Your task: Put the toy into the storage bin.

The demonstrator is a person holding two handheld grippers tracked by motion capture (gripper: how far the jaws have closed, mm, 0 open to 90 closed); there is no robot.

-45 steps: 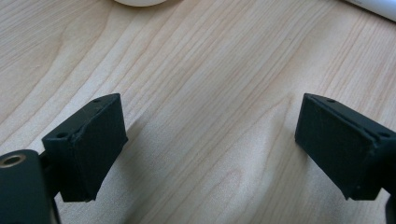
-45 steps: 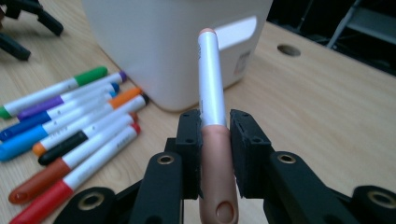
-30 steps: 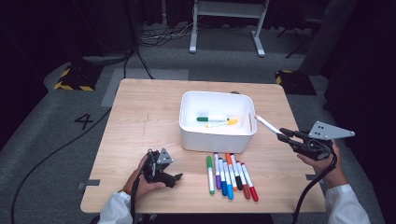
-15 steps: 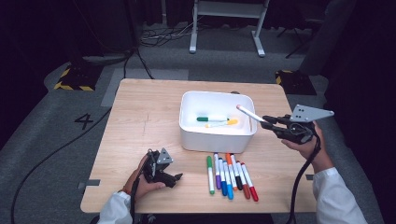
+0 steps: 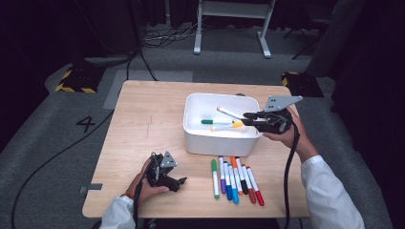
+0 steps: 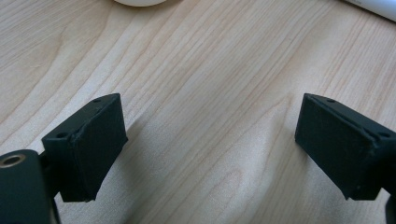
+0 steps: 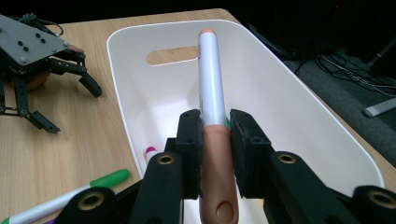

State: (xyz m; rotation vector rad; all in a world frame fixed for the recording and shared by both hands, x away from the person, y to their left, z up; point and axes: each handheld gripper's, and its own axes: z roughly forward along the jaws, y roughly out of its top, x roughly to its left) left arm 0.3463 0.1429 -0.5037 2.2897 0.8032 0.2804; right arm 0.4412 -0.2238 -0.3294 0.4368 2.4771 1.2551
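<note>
Peach-capped marker (image 7: pixel 212 116), pinched by the right hand-held gripper (image 7: pixel 215 140), hides the bin's (image 7: pixel 299 98) markers; left hand-held gripper (image 6: pixel 210 149) spread.

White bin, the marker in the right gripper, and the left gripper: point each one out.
White bin (image 5: pixel 217 143), high view, front wall.
Held marker (image 7: pixel 211 88), right gripper view, white barrel.
Left gripper (image 5: pixel 182 182), high view, between fingertips.

Wooden table (image 5: pixel 143 129) on grey floor (image 5: pixel 57 143), dark surroundings, white frame legs (image 5: pixel 229 28) behind, black cables (image 5: pixel 162 38), yellow-black hazard tape (image 5: pixel 71 83), a "4" (image 5: pixel 86 124) marked on the floor.
</note>
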